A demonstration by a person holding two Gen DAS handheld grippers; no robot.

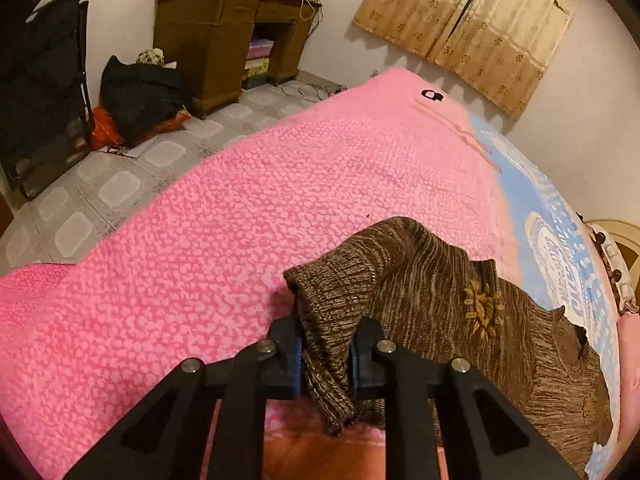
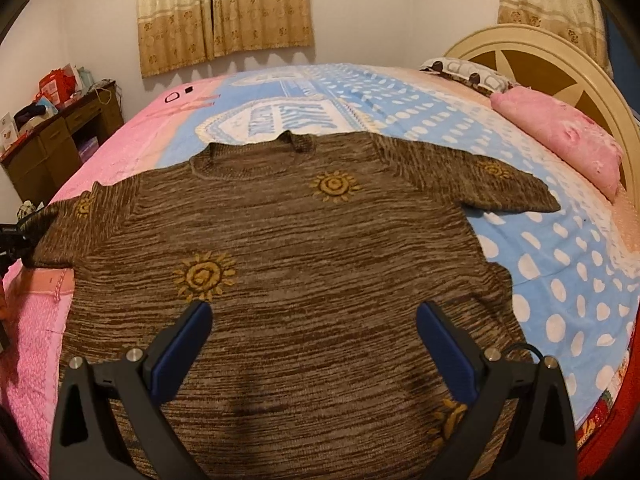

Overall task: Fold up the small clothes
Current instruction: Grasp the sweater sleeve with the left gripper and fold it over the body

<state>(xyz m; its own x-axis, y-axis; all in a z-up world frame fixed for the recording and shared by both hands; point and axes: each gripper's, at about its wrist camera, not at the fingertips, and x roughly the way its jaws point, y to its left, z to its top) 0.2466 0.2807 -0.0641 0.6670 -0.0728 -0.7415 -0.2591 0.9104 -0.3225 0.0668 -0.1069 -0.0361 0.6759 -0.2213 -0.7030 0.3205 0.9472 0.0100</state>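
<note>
L gripper (image 1: pixel 326 354) fingers clamped on sweater (image 2: pixel 288 280) sleeve at 9 o'clock; R gripper (image 2: pixel 314 320) fingers apart above hem, on bed (image 2: pixel 560 280).

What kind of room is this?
A bedroom in a home, most likely: a bed with a curved headboard, a pink pillow, and curtains on the wall.

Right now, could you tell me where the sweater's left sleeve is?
In the left wrist view the sleeve is clamped in the left gripper, over the pink blanket.
</note>
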